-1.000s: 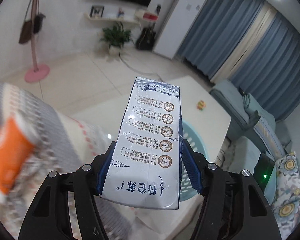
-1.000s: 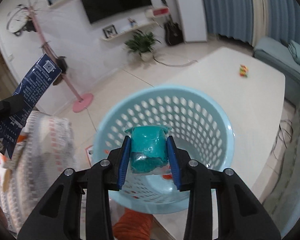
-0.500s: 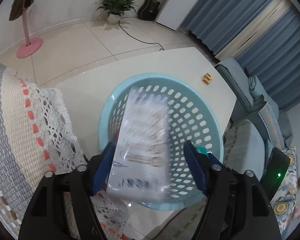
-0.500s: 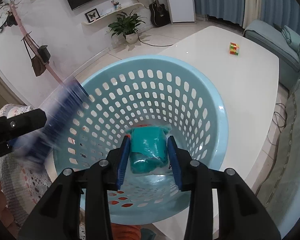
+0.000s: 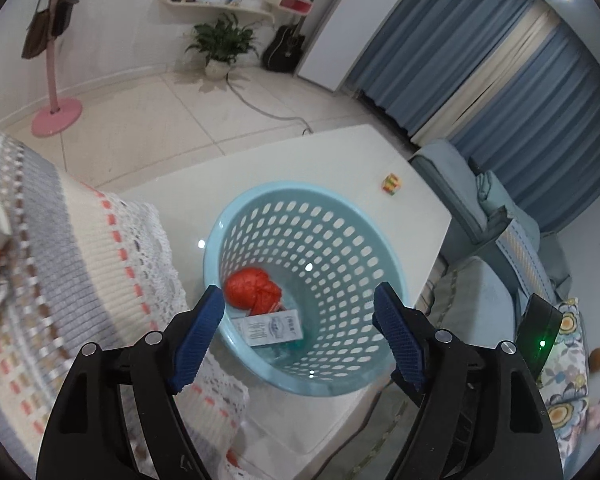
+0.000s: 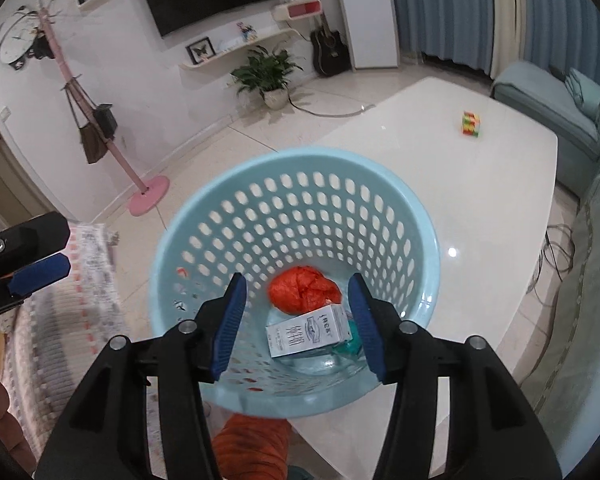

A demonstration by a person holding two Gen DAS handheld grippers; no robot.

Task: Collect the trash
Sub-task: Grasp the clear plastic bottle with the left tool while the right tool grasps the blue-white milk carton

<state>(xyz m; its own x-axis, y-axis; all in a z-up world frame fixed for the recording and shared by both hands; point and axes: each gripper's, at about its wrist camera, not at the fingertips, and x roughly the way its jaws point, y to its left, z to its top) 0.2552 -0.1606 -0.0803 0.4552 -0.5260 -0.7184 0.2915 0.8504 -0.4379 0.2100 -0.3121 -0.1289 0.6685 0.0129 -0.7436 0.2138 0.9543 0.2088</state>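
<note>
Left gripper spread wide, holding nothing, poised above and on the near side of the basket. Right gripper likewise spread and empty, directly over the basket mouth, blue pads framing the contents. Down between both sets of fingers, on the basket floor: white carton lying flat, printed face up, nearest the grippers. Just beyond the carton, touching it, crumpled orange wrapper. To the right of the carton from the right gripper, partly hidden behind the right pad, teal wad; whether touching the carton, cannot tell. Same carton and wrapper plain in the right wrist view.

Basket standing on white table, near its closest edge. Far ahead and right of both grippers, well apart from the basket, small coloured cube on the table. Left of the left gripper, crocheted cloth draped up to the basket's side. Left gripper's tip visible at the left edge of the right wrist view, beside the basket.
</note>
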